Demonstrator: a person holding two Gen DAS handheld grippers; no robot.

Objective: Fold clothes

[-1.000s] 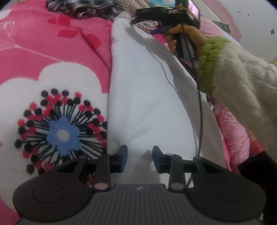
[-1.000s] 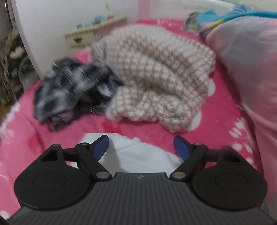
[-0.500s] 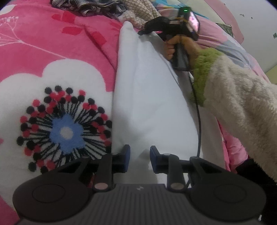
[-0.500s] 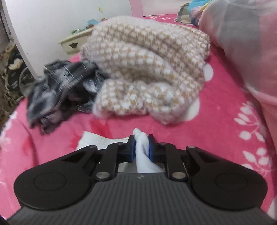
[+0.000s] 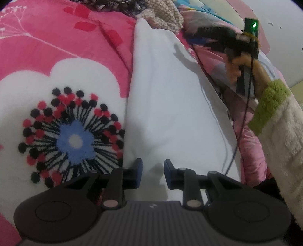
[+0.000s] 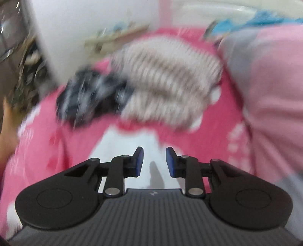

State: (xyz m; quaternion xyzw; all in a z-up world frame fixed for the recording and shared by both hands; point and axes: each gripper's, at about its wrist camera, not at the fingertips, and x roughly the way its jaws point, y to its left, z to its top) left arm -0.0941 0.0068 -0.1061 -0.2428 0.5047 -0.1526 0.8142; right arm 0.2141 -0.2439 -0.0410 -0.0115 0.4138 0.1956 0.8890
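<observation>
In the left wrist view, the left hand-held gripper hangs over the near end of a white garment, which lies folded in a long strip on a pink flowered blanket on the bed. Its blue pads stand a little apart with bare white cloth showing in the gap, and nothing is pinched between them. At the far right, a hand in a cream sleeve with a green cuff holds the right hand-held gripper raised beside the far end of the garment; it is blurred there. A knitted beige sweater and a dark checked garment lie beyond. In the right wrist view, heavily blurred, the right hand-held gripper has its jaws opening, a narrow gap between the pads, with nothing gripped; the white garment lies below them. The beige sweater and dark checked garment sit ahead on the blanket, a pink quilt at the right.
</observation>
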